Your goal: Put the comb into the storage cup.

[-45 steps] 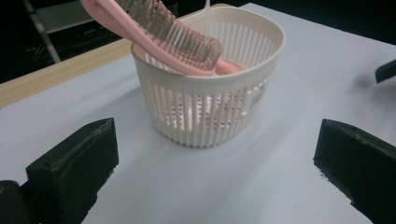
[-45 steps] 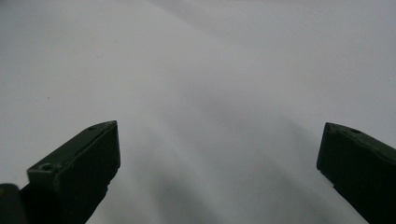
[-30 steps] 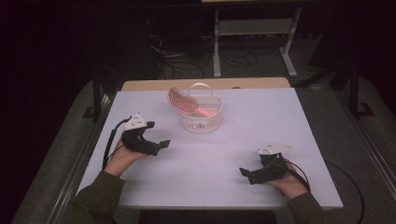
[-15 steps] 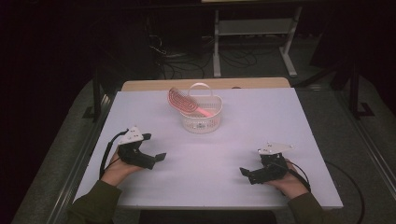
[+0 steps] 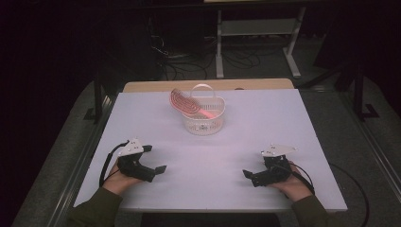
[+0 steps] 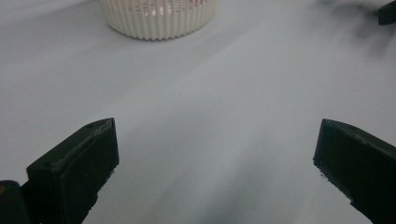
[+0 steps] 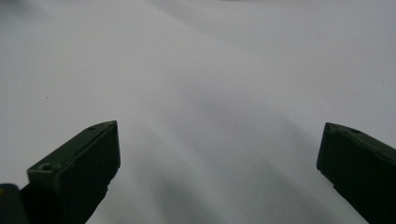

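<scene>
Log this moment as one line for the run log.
left gripper: open, empty, near edge | right gripper: open, empty, near edge | pink brush: leaning in white basket | table

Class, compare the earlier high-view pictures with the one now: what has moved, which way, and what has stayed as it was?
The left gripper has drawn back toward the person's edge of the table, away from the white basket; its jaws are open and hold nothing. The right gripper stayed in place, open. The basket and the pink brush leaning in it have not moved.

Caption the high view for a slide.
Both open grippers, left and right, rest near a basket holding a pink brush.
</scene>
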Tool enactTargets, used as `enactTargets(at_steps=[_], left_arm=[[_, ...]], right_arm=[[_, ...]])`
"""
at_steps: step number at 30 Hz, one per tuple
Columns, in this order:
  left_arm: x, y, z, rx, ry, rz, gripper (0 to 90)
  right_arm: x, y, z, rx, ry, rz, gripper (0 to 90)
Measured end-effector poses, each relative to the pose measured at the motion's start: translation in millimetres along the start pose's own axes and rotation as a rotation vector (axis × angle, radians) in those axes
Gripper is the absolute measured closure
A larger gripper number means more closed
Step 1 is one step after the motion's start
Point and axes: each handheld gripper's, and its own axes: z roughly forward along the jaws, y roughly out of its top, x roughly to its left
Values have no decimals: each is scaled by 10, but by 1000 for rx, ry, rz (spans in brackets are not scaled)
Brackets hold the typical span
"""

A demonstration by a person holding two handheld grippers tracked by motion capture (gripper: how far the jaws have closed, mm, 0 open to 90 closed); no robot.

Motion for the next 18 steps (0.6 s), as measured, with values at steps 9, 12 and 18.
enactTargets(at_steps=[9,12,18], left_arm=[[-29,-45,85,62,-6,24,0],[-36,-41,82,62,-7,26,0],[-31,-39,77,57,-7,25,0]], right_arm=[[1,-1,8,3,-2,0,0],[2,-1,9,3,-2,0,0],[2,-2,5,3,-3,-1,0]])
